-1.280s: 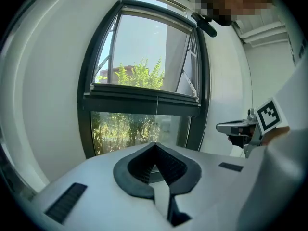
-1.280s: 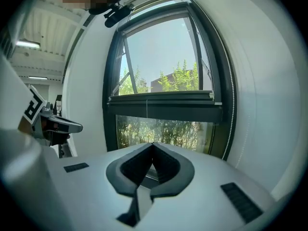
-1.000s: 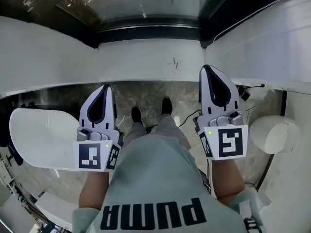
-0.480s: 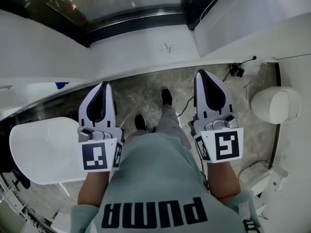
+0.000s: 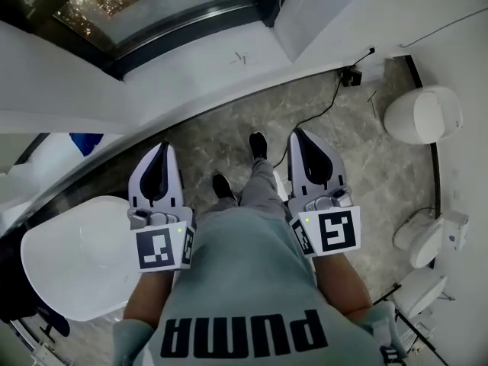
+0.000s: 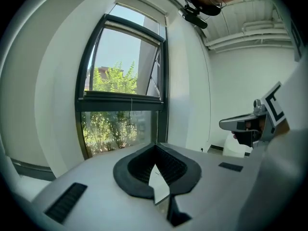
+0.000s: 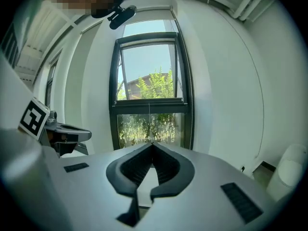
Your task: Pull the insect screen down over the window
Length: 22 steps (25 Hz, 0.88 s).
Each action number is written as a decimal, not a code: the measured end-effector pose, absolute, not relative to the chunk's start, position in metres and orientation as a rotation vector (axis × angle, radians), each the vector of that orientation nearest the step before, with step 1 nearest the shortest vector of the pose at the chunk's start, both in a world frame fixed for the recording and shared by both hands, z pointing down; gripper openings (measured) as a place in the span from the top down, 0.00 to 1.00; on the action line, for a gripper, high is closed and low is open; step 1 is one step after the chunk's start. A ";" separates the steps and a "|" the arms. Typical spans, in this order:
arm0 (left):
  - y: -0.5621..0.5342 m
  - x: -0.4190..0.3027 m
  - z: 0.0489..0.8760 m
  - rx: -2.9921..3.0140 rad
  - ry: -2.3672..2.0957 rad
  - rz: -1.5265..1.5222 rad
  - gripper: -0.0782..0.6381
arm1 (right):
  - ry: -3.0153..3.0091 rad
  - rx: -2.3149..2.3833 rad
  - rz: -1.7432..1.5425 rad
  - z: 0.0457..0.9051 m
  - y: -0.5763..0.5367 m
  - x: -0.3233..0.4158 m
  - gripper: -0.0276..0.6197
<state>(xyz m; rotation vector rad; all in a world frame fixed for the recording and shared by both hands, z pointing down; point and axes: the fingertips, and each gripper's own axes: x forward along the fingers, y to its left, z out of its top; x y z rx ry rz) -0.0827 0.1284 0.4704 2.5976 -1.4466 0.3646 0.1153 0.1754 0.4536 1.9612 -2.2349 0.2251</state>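
The dark-framed window (image 6: 122, 85) stands ahead in both gripper views, with its upper pane tilted open and green trees behind the glass (image 7: 150, 124). A thin cord (image 7: 149, 114) hangs down in front of its lower pane. No screen covers the glass. My left gripper (image 5: 162, 146) and right gripper (image 5: 299, 134) are held out level at waist height, both shut and empty, well short of the window (image 5: 152, 2). The left gripper (image 6: 155, 145) points at the window's right side and the right gripper (image 7: 152, 143) at its middle.
A white sill (image 5: 191, 71) runs under the window. A white oval table (image 5: 72, 258) lies at my left. White rounded fixtures (image 5: 423, 113) stand at the right wall, and a black cable (image 5: 324, 113) crosses the marble floor (image 5: 221, 139) to a plug (image 5: 352, 76).
The person has stepped back and turned: the window and sill have slid to the upper left and farther off. Both grippers stay shut, side by side.
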 end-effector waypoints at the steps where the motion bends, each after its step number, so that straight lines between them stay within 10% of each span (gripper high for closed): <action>1: 0.134 -0.083 0.472 2.605 -1.431 0.367 0.87 | -2.221 1.987 0.229 0.454 0.184 0.116 0.95; 22: 0.176 -0.099 0.473 2.647 -1.412 0.287 0.87 | -2.162 2.069 0.188 0.461 0.242 0.089 0.95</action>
